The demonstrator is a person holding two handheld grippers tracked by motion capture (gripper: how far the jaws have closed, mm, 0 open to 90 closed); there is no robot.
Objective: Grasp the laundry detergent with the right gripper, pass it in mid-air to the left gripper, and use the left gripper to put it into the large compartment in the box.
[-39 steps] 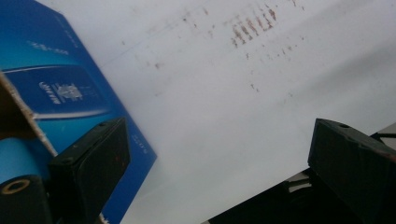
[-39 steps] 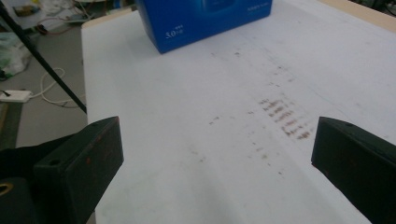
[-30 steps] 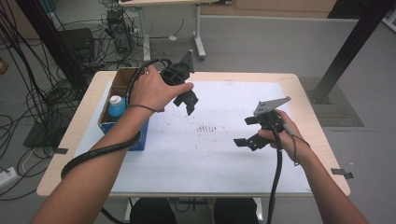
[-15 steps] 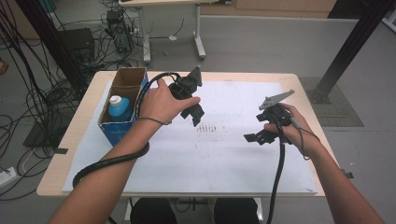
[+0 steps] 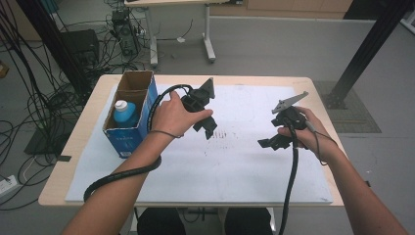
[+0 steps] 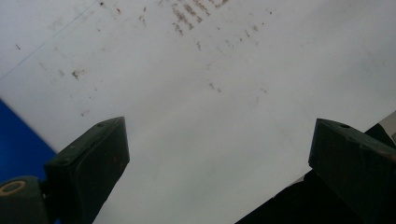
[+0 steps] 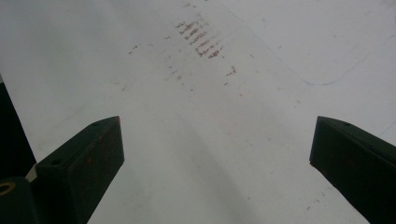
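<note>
- We log the left gripper (image 5: 208,128) over the white sheet (image 5: 235,161) at table centre-left, just right of the cardboard box (image 5: 128,132). In its own view the two black jaws stand wide apart with nothing between them, only sheet below.
- Left hand (image 5: 173,115) wraps the gripper body; its black cable (image 5: 122,172) loops back along the forearm toward the near edge.
- The right gripper (image 5: 274,142) sits right of centre, well apart from the left one, jaws aimed left and down at the sheet. Its own view shows the jaws spread wide, empty, above bare paper.
- Right hand (image 5: 306,132) holds it; the grey three-cornered plate (image 5: 289,102) sticks up on the far side, cable (image 5: 292,186) dropping toward the near edge.
- Between the two grippers we note a patch of small brownish scuff marks (image 5: 226,133) on the sheet; the same marks show far of the jaws in both gripper views.
- In the right gripper view a thin blue pen line (image 7: 322,81) curves on the paper, far right.
- The box stands at the table's left, blue on its near face, open on top. A bottle with a white cap (image 5: 122,105) sits in its near compartment; the label is too blurred for us to read, possibly blue.
- The wooden table (image 5: 63,181) shows around the sheet's edges.
- Beyond the far edge: grey floor, cables (image 5: 44,98), the legs of a second table (image 5: 208,44).
</note>
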